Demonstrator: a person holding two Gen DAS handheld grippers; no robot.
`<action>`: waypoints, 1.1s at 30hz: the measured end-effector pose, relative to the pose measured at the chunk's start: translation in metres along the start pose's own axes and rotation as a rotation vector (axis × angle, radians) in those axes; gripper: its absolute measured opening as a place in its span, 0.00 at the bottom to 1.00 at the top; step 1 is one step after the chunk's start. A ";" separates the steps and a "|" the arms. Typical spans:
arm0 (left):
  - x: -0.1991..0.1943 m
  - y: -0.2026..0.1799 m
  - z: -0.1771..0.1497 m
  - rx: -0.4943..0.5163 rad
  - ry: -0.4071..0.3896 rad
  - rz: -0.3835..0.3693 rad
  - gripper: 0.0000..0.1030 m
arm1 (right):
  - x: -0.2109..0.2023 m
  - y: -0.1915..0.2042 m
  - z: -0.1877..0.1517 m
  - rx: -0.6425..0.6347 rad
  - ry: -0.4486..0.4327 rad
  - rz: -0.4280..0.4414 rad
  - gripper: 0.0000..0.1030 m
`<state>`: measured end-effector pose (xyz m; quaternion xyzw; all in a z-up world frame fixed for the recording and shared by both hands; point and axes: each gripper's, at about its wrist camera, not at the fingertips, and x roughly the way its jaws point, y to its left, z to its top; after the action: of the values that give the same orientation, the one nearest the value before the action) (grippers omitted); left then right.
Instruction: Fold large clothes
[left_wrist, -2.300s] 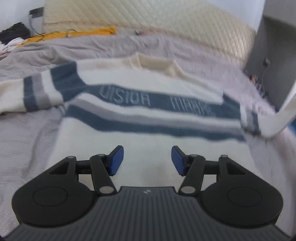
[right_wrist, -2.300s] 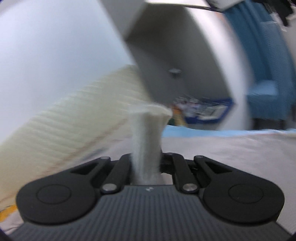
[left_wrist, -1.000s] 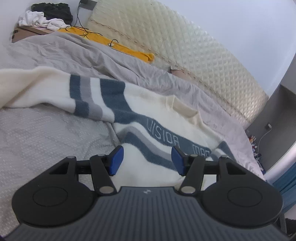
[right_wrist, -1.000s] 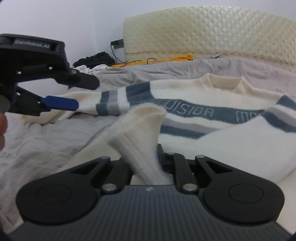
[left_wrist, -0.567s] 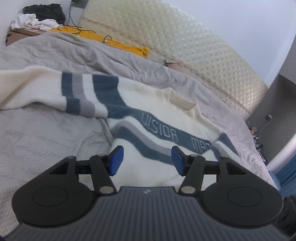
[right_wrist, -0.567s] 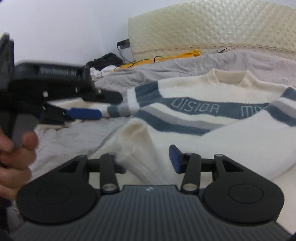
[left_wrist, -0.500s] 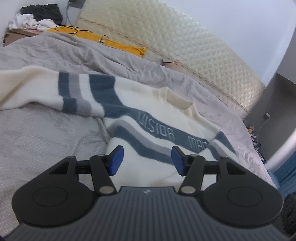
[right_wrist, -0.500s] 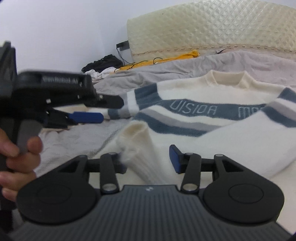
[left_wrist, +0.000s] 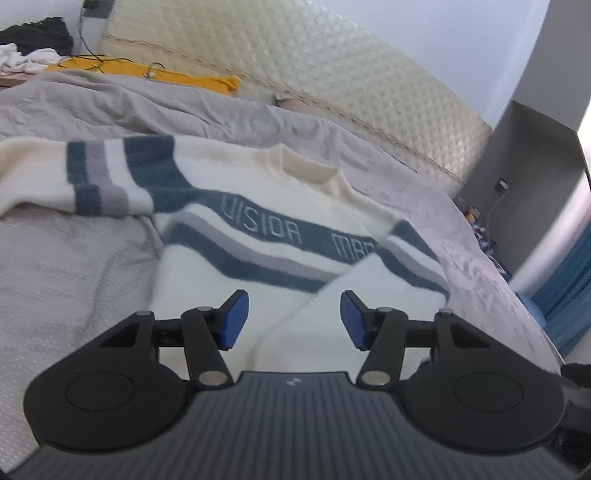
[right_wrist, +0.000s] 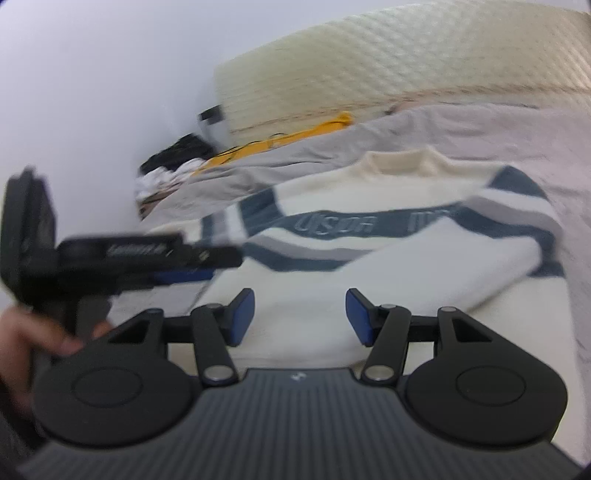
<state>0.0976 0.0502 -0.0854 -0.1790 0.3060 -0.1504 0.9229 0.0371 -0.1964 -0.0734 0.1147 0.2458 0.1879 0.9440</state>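
A cream sweater (left_wrist: 258, 206) with blue and grey stripes lies flat on the bed, collar toward the headboard. Its right sleeve (left_wrist: 332, 317) is folded diagonally across the body; its left sleeve (left_wrist: 55, 177) stretches out to the left. My left gripper (left_wrist: 290, 317) is open and empty above the sweater's lower part. My right gripper (right_wrist: 299, 317) is open and empty over the folded sleeve (right_wrist: 406, 266). The left gripper also shows at the left of the right wrist view (right_wrist: 129, 254), blurred, held by a hand.
The grey bedspread (left_wrist: 66, 280) covers the bed. A cream quilted headboard (left_wrist: 332, 74) stands behind. A yellow cloth with cables (left_wrist: 147, 72) and a pile of clothes (left_wrist: 29, 48) lie at the far left. A grey cabinet (left_wrist: 524, 177) stands on the right.
My right gripper brought the right sleeve across the sweater's body, opened and let it go. It has drawn back. My left gripper stayed open and shifted slightly over the sweater.
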 end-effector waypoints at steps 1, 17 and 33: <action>0.002 -0.002 -0.002 0.006 0.009 -0.009 0.54 | 0.001 -0.004 0.001 0.015 -0.005 -0.012 0.55; 0.059 -0.018 -0.045 0.099 0.253 0.089 0.34 | 0.075 -0.047 -0.016 0.122 0.096 -0.123 0.45; 0.007 0.021 0.017 -0.049 0.090 0.155 0.43 | 0.080 -0.057 -0.026 0.154 0.102 -0.107 0.44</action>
<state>0.1165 0.0700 -0.0851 -0.1704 0.3636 -0.0788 0.9124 0.1056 -0.2115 -0.1471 0.1642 0.3129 0.1232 0.9274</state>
